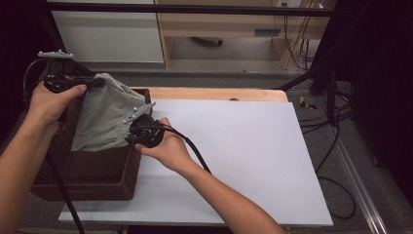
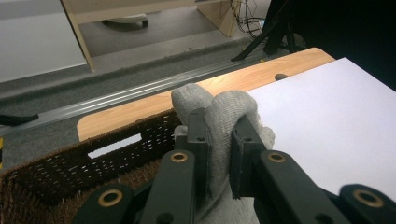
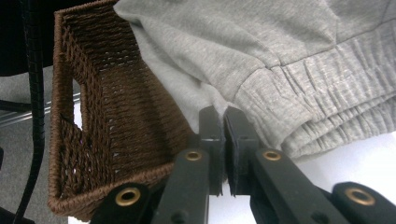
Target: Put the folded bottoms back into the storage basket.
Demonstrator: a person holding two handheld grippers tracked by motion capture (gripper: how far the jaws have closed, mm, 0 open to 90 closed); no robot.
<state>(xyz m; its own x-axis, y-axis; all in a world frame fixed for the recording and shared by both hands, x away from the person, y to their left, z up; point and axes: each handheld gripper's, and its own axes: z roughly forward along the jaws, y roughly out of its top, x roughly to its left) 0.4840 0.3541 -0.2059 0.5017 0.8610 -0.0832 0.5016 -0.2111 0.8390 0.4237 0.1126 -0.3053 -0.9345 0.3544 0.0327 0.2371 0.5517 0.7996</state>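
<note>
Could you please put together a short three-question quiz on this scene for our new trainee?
1. True or false: the left gripper is shut on a fold of the grey garment.
2. Where does the garment hang? A) over the brown wicker basket B) flat on the white board C) on the floor
3. What part of the garment sits just beyond the right gripper in the right gripper view?

Key:
1. True; cloth bulges up between its jaws.
2. A; both grippers hold it above the basket at the table's left end.
3. The gathered elastic band; the jaws pinch the cloth beside it.
</note>
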